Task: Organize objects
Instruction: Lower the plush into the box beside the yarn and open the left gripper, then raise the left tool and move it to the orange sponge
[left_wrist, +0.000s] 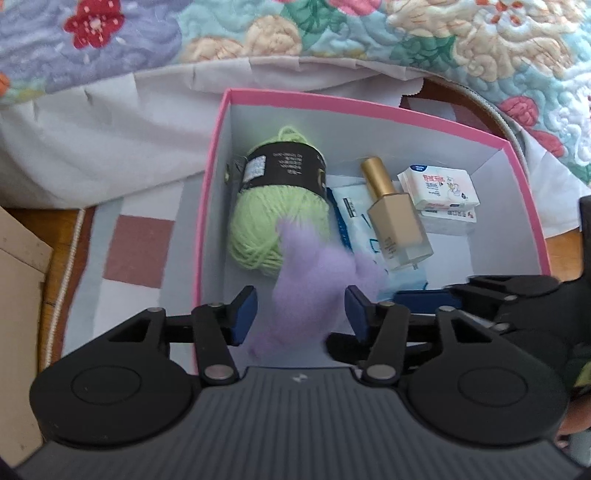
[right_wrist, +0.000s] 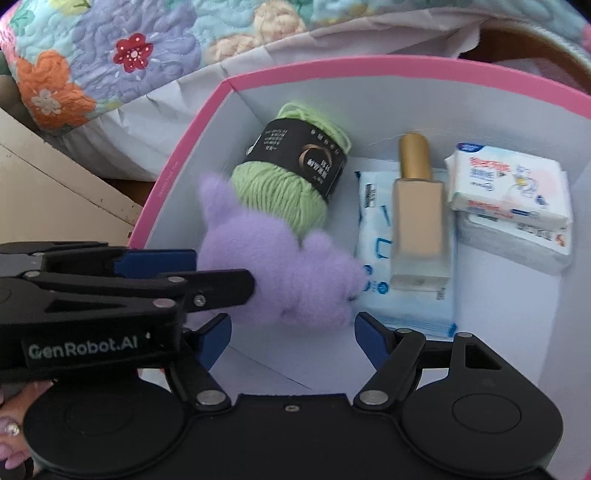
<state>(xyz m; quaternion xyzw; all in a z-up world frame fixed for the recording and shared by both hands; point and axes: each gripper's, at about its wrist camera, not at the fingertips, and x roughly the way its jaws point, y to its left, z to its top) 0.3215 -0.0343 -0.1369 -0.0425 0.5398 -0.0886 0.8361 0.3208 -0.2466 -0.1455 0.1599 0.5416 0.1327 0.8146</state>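
Purple plush (left_wrist: 314, 291) (blurred) in box (left_wrist: 218, 147)

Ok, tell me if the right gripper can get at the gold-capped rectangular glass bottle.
Probably yes: the right gripper is open over the pink-rimmed box, and the gold-capped bottle lies uncovered ahead.

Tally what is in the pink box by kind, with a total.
Yarn ball, green: 1
Plush toy, purple: 1
Bottle with gold cap: 1
Blue-and-white flat packet under the bottle: 1
White tissue packs, stacked: 2
Total in the pink box: 6
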